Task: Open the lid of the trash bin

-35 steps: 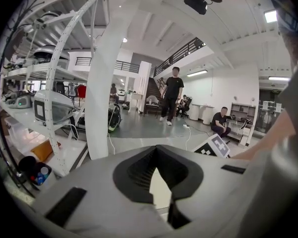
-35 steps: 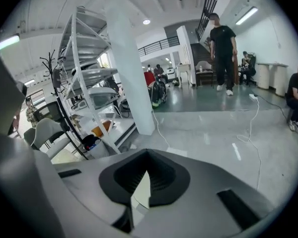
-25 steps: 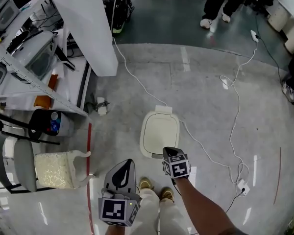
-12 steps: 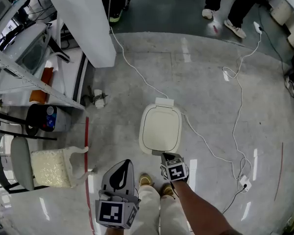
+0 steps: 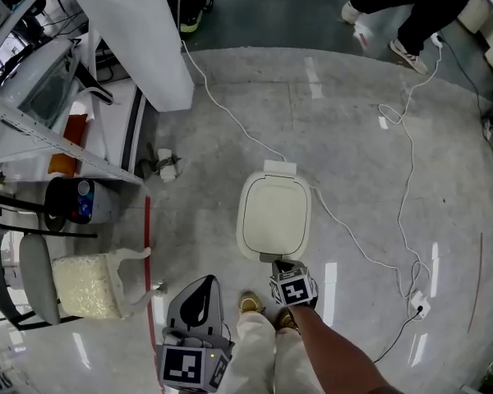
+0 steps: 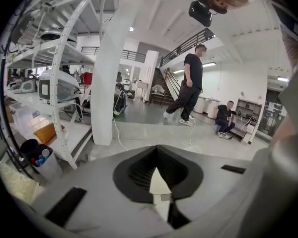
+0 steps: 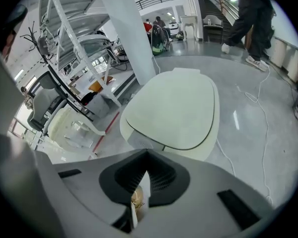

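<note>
Cream trash bin [image 5: 248, 245] on floor [image 5: 353, 138], lid [image 5: 273, 216] down, hinge [image 5: 279, 168] at far end, near edge just ahead of right gripper [image 5: 281, 263]; left gripper [image 5: 202, 290] further back, fingers on both pressed together, empty

The polished grey floor [image 5: 353, 130] carries the trash bin [image 5: 274, 217], upright with its lid down. A white cable [image 5: 230, 124] trails past the bin's far end to a power strip [image 5: 420, 304]. A red line [image 5: 147, 220] runs left of the bin, below a white pillar [image 5: 140, 39].
</note>
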`<state>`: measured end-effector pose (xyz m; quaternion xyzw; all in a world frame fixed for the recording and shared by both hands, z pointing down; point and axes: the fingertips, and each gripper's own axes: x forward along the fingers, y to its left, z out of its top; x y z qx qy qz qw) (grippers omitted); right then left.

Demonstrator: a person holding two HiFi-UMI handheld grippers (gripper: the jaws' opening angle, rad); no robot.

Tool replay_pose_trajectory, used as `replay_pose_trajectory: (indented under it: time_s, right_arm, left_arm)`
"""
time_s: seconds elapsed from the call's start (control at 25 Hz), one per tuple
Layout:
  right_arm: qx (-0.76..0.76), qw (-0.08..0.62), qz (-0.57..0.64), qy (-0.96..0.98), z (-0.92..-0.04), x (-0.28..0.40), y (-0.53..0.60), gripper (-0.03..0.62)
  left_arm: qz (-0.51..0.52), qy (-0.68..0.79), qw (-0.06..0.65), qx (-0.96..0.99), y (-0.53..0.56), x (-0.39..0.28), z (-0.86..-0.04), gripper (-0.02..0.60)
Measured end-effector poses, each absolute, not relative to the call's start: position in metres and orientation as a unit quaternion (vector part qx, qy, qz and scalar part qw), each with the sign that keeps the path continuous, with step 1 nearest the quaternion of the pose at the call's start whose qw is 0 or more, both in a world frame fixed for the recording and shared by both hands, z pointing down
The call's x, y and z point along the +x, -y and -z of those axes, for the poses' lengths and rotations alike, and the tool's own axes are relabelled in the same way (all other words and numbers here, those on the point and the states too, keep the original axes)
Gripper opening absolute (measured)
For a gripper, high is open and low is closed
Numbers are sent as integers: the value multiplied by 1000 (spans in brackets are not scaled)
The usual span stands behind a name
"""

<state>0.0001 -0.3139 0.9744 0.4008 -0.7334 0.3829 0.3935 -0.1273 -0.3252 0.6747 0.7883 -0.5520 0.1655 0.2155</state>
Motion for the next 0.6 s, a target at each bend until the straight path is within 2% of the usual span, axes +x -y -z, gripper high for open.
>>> replay_pose_trajectory:
  time_s: [0.6]
  right_arm:
    - [411, 370, -392, 735, -982, -1, 311, 35]
  left_arm:
    - [-171, 549, 223, 787, 318, -127, -691, -6]
